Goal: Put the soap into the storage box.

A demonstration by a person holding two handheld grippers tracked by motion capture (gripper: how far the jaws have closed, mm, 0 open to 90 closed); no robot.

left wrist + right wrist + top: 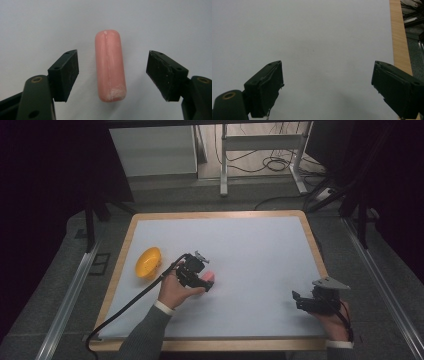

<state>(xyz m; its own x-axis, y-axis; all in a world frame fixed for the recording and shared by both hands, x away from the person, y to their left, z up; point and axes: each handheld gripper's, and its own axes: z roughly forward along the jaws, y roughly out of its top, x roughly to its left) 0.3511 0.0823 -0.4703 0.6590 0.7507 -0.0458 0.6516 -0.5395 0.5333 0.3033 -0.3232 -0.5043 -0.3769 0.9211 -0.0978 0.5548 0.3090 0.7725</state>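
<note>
Gripper on our left hand, the left gripper, has its jaws spread to either side of the pink sausage, which lies on the white sheet lengthwise between the pads with a clear gap on each side; neither pad touches it.

We judge the risk to be in the closing. The sausage is round and smooth, and it sits a little nearer our left pad, so that pad could meet it first and roll or push it sideways before the other arrives. A hard squeeze might also dent it or squirt it forward out of the jaws.

From the high view we see what the left gripper view cannot: the orange bowl lying just beyond the left gripper on its outer side, tipped on its side, and the right gripper resting well apart near the table's wooden edge. That gripper's own view shows its jaws wide apart over bare sheet, holding nothing. Only the left gripper view gives us the gaps at the pads and the whitish scuff at the sausage's near end.
</note>
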